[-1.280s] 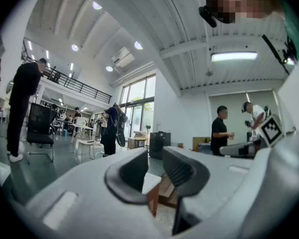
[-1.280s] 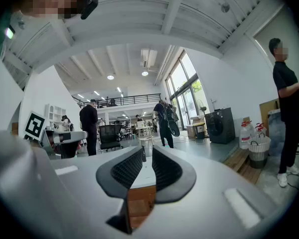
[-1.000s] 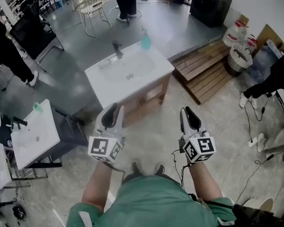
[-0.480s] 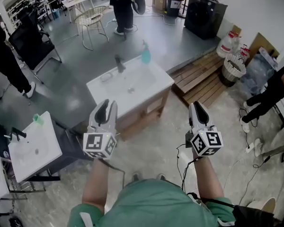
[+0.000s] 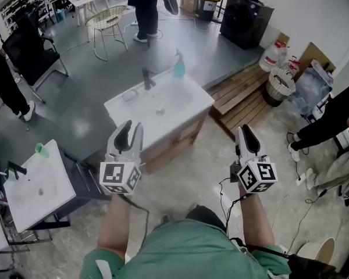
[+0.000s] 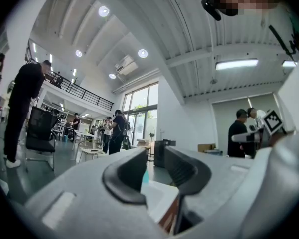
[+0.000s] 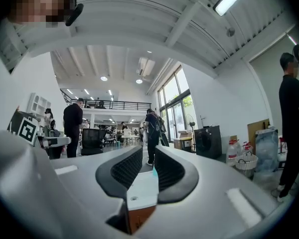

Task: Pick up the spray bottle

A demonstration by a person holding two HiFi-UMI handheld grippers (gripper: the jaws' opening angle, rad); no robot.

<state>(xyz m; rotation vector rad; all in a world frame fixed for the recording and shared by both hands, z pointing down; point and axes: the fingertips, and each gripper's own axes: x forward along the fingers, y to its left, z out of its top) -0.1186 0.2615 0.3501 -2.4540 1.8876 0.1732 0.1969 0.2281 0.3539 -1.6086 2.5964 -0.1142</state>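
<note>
One spray bottle (image 5: pixel 178 66) on sink's (image 5: pixel 193 100) far rim, left hand-held gripper (image 5: pixel 131 127) well apart

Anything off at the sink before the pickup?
Nothing stands out. The spray bottle stands upright at the back corner of the sink counter, no spill visible. The left gripper and right gripper hold nothing.

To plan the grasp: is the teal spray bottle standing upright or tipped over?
Upright. The spray bottle stands on the washbasin's far corner, with its nozzle on top.
</note>
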